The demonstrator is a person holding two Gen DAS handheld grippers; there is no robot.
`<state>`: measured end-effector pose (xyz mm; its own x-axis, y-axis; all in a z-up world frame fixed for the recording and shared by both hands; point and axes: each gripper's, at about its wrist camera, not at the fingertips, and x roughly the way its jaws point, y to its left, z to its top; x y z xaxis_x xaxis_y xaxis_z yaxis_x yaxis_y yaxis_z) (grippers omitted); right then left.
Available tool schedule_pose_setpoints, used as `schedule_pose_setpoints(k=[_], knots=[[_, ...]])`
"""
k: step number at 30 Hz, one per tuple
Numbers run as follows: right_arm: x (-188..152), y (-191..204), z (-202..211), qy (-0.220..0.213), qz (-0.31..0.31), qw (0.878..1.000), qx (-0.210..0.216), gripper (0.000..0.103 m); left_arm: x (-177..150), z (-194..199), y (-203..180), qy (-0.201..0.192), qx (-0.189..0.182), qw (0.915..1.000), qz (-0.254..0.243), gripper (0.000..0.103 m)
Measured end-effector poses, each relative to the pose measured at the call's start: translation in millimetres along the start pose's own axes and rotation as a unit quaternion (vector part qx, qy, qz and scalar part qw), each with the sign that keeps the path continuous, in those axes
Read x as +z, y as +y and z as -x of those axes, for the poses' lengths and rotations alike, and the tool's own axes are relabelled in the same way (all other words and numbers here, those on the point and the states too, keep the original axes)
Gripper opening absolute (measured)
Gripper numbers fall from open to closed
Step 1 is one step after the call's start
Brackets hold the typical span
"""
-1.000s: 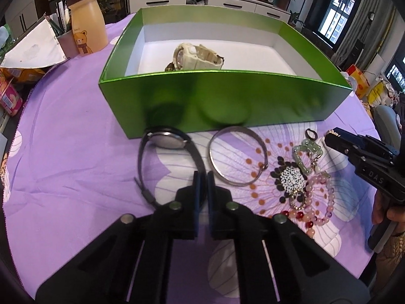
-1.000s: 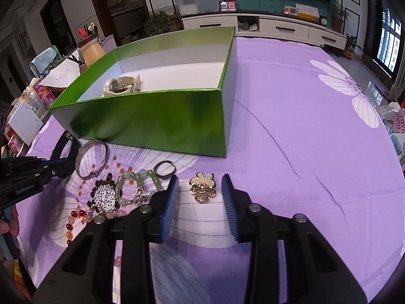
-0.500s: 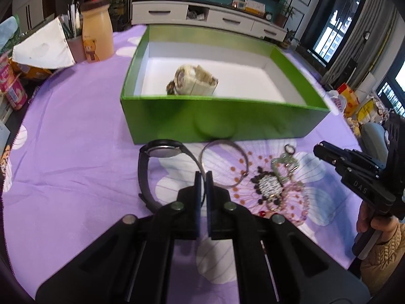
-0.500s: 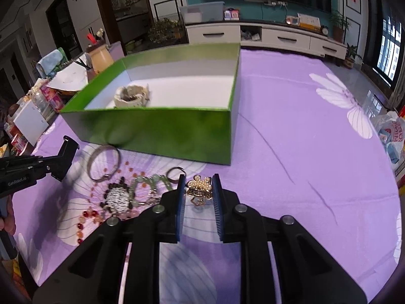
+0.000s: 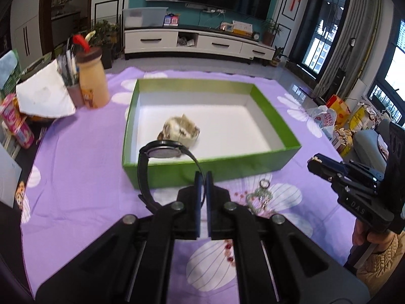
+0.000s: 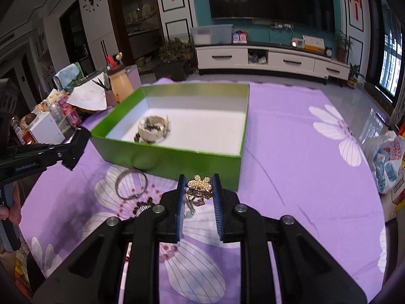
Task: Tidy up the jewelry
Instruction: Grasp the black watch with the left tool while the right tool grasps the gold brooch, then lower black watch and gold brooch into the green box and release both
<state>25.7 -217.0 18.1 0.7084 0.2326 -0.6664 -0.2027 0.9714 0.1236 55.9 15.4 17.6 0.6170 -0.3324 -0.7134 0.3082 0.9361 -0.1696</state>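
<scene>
Black watch (image 5: 162, 152): strap pinched in left gripper (image 5: 202, 177), lifted clear of cloth, hanging before the box.
Pearl brooch (image 6: 199, 186): clamped between the narrow jaws of right gripper (image 6: 198, 190), raised.
Left on purple cloth (image 6: 291, 152): silver bangle (image 6: 130, 185), bead pieces, near box front.
Green box (image 6: 177, 158): holds cream watch (image 6: 153, 126) only; most sorting remains.

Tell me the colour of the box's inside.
White inside the green box; the left wrist view shows it best.
</scene>
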Motion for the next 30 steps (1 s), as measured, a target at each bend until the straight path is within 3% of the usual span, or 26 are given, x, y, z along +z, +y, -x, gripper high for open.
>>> schedule_pose_setpoints(k=[11, 30], knots=[[35, 0, -15, -0.015, 0.011, 1.0, -0.001, 0.02, 44, -25, -12, -0.007, -0.002, 1.0, 0.002, 0.003], [54, -4, -91, 0.038, 0.004, 0.999, 0.014, 0.02, 72, -114, -23, 0.05, 0.021, 0.9983, -0.023, 0.004]])
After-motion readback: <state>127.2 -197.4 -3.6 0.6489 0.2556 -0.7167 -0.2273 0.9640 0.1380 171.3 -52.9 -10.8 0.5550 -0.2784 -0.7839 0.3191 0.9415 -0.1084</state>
